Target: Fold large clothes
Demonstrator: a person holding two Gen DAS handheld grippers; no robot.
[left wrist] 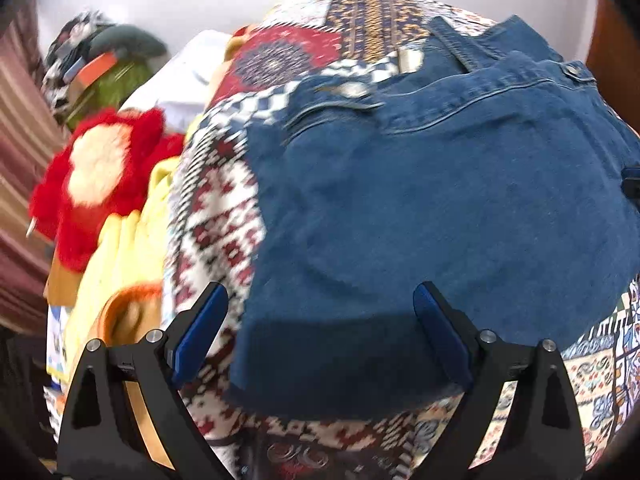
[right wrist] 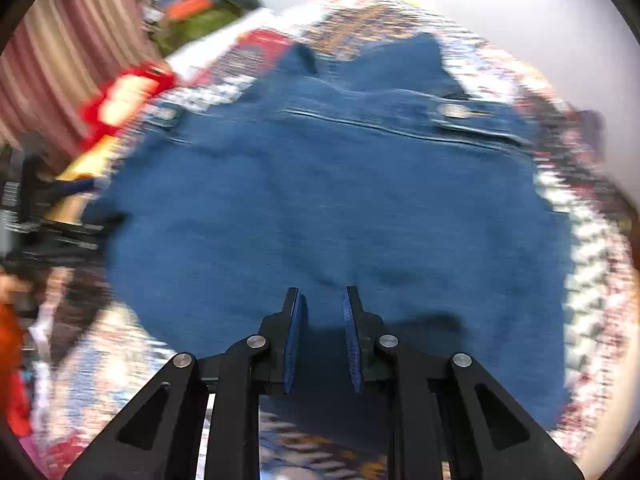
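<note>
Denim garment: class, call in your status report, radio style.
Left gripper open over denim garment, empty. Right gripper nearly shut, holding nothing. Garment flat on patterned blanket. Yellow clothing alongside, not blocking.

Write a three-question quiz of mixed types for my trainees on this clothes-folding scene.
1. True or false: the denim garment lies on a patterned cover.
2. Which gripper has its jaws wide apart? A) left gripper B) right gripper C) neither
3. Fill in: the fluffy flower cushion beside the cover is cream and ____.

Key:
1. True.
2. A; the right one is nearly closed, with nothing gripped.
3. Red.
</note>
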